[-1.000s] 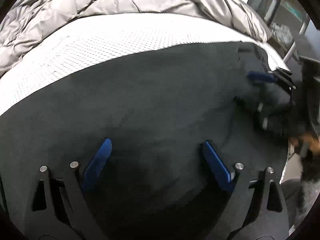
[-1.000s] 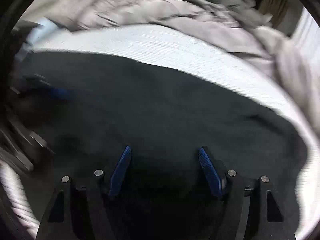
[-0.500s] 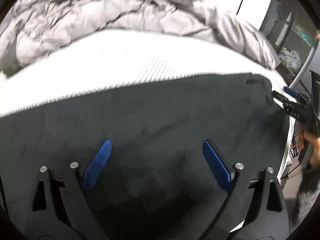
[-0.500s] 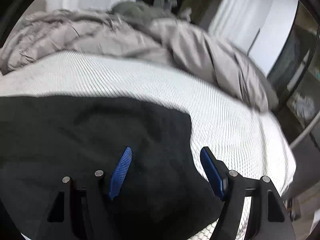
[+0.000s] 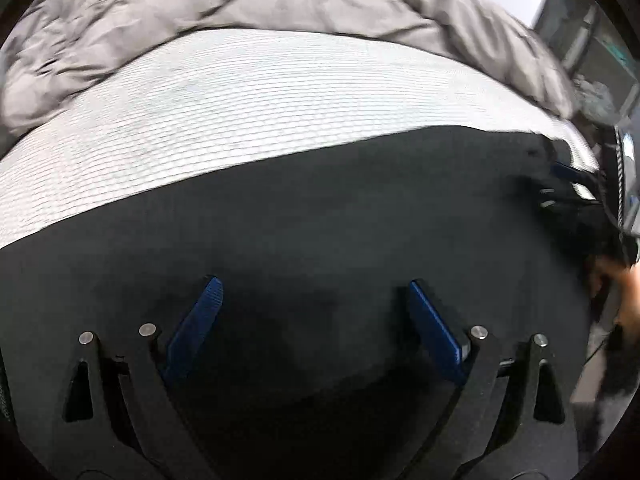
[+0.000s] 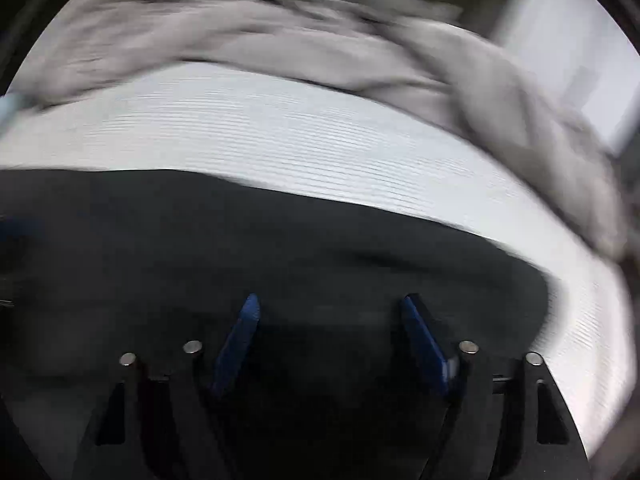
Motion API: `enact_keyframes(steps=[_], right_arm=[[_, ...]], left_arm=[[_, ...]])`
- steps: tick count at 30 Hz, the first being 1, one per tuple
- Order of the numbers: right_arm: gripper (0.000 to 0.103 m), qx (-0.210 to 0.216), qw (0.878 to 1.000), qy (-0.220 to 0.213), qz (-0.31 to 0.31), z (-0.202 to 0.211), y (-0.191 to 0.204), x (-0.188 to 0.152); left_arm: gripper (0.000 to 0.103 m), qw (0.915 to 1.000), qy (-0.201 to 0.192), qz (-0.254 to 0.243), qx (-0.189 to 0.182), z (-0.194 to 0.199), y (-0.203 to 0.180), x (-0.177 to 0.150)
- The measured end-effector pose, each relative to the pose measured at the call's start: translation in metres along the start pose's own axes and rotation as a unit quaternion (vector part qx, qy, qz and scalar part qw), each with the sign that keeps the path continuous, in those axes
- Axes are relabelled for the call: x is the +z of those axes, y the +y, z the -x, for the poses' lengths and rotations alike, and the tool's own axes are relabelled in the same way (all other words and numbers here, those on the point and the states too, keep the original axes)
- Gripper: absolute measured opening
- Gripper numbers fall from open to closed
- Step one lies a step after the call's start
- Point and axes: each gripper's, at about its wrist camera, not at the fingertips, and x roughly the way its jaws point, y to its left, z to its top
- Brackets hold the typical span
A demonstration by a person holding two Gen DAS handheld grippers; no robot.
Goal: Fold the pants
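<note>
Though both claws gape over pants — right claw only in L view, widening.

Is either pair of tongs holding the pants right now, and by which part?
Neither. Left tongs and right tongs, now opening, gape above the black pants.

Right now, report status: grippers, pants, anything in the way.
Left gripper open, empty. Right gripper opening, nothing between jaws. Black pants spread flat on white mattress. Grey duvet bunched beyond, clear of pants.
</note>
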Motion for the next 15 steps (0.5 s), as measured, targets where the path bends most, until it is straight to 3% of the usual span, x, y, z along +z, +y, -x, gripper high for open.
enact_keyframes(steps=[1, 3, 7, 10, 13, 15], right_arm=[[0.077, -0.020, 1.000, 0.007, -0.020, -0.008, -0.019, -0.004], [0.078, -0.018, 0.997, 0.012, -0.070, -0.010, -0.046, -0.013], [0.077, -0.031, 0.997, -0.018, -0.074, 0.015, -0.046, -0.002], [0.078, 0.032, 0.995, -0.056, -0.071, 0.044, -0.021, 0.023], [0.079, 0.133, 0.989, -0.051, -0.044, 0.040, 0.022, 0.042], [0.079, 0.175, 0.984, -0.035, -0.001, 0.026, 0.062, 0.050]], left_arm=[[0.092, 0.9999, 0.001, 0.012, 0.007, -0.001, 0.011, -0.001], [0.092, 0.9992, -0.006, 0.040, 0.001, 0.004, 0.028, -0.001], [0.092, 0.9977, -0.032, 0.059, 0.005, 0.016, 0.034, 0.012], [0.092, 0.9965, -0.037, 0.074, -0.013, 0.008, 0.026, 0.025], [0.092, 0.9963, -0.024, 0.079, -0.026, -0.007, 0.016, 0.034], [0.092, 0.9982, -0.014, 0.059, -0.004, -0.019, 0.007, 0.038]])
